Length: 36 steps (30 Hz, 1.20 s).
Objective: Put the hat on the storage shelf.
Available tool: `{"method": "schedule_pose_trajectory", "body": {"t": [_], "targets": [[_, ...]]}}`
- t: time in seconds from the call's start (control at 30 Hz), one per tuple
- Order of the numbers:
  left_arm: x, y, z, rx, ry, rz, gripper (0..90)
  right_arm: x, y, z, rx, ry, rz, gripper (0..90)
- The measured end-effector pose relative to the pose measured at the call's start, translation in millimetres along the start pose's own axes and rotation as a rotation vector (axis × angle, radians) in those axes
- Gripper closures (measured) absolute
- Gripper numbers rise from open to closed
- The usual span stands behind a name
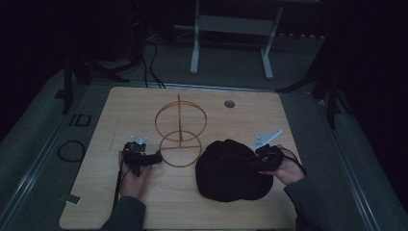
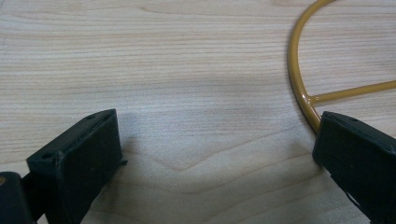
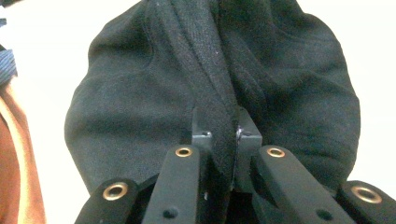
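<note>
The black cap [image 1: 232,169] lies crown-up on the worktop [image 1: 144,207], at about five o'clock from the worktop's middle and near its front edge. The right hand-held gripper [image 1: 262,161] comes at it from three o'clock. In the right gripper view its jaws are pressed together on a raised fold of the cap's fabric [image 3: 219,93], a thick seam running up between them. Pinching a ridge of cloth looks like the sensible hold here: soft fabric gives no firm edge, and a gathered fold lets the cap be lifted without slipping.

At about ten o'clock from the cap stands the yellow wire stand [image 1: 180,132], an upright post carrying a ring above and a ring-shaped base flat on the wood. The cap's edge sits just beside that base; whether the two touch cannot be told from above. The stand probably serves as the place to hang the cap, which would explain why it is kept close and upright.

The left hand-held gripper [image 1: 140,156] rests at nine o'clock from the stand's base. In the left gripper view its jaws stand wide apart with bare wood between them, holding nothing; the yellow base ring [image 2: 299,79] curves past just beside one jaw. It seems placed there to steady the stand once the cap arrives.

No brand, label or writing can be read on the cap, the stand or the grippers.
</note>
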<state>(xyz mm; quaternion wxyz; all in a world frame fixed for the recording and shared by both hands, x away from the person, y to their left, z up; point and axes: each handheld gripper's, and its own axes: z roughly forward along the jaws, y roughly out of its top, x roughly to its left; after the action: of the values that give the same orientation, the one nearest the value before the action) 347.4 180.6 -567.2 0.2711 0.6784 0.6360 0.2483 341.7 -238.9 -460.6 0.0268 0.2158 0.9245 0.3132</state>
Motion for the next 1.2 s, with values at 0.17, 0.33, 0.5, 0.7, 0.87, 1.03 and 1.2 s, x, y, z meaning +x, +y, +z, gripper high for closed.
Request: {"method": "schedule_pose_trajectory", "body": {"t": [0.17,0.33,0.5,0.7,0.87,1.03,1.2], "targets": [[0.0,0.0,0.0,0.0,0.0,0.0,0.7,0.1,2.0,-5.4,-0.017,-0.019,-0.003,83.6],[0.0,0.0,0.0,0.0,0.0,0.0,0.7,-0.2,4.3,-12.8,-0.036,-0.027,-0.008,83.8],[0.0,0.0,0.0,0.0,0.0,0.0,0.7,-0.8,5.9,-18.3,-0.043,-0.04,-0.007,84.0],[0.0,0.0,0.0,0.0,0.0,0.0,0.7,-2.2,7.8,-26.0,-0.058,-0.058,-0.007,84.7],[0.0,0.0,0.0,0.0,-0.001,0.001,0.7,-3.8,9.2,-32.1,-0.071,-0.063,-0.005,84.7],[0.0,0.0,0.0,0.0,0.0,0.001,0.7,-6.5,11.2,-43.3,-0.11,-0.07,0.012,84.6],[0.0,0.0,0.0,0.0,0.0,0.001,0.8,-9.0,15.1,-52.1,-0.135,-0.091,0.025,84.6]]}}
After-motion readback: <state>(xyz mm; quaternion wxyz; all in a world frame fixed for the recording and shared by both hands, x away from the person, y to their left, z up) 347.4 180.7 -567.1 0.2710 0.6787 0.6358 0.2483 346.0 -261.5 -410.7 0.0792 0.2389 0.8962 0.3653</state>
